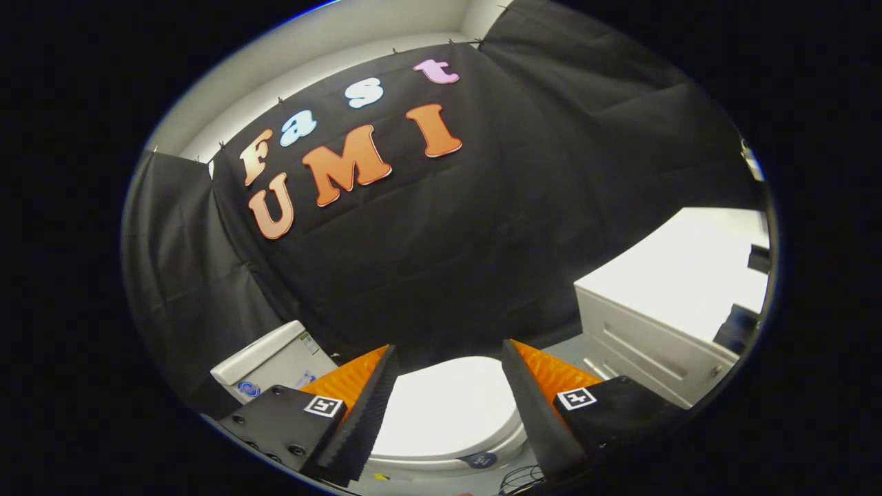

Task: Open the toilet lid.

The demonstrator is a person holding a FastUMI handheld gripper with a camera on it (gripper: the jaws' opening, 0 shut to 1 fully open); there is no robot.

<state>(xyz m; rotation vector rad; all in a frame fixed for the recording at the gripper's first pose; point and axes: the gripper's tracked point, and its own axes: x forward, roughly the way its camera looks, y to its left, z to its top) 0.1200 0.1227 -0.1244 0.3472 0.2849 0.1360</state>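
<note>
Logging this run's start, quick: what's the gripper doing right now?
Gripper: open, holding nothing, fingers spread above the closed toilet lid.

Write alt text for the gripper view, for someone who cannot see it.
A handheld gripper with its two fingers spread open looks down at a white toilet whose lid is closed, seen between the fingers. The toilet tank sits off to one side, a white cabinet to the other, black cloth behind.

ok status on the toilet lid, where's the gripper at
Gripper open, nothing held, above the toilet. Toilet lid down, seen between the fingers. Tank beyond, white cabinet alongside; nothing on the lid.
</note>
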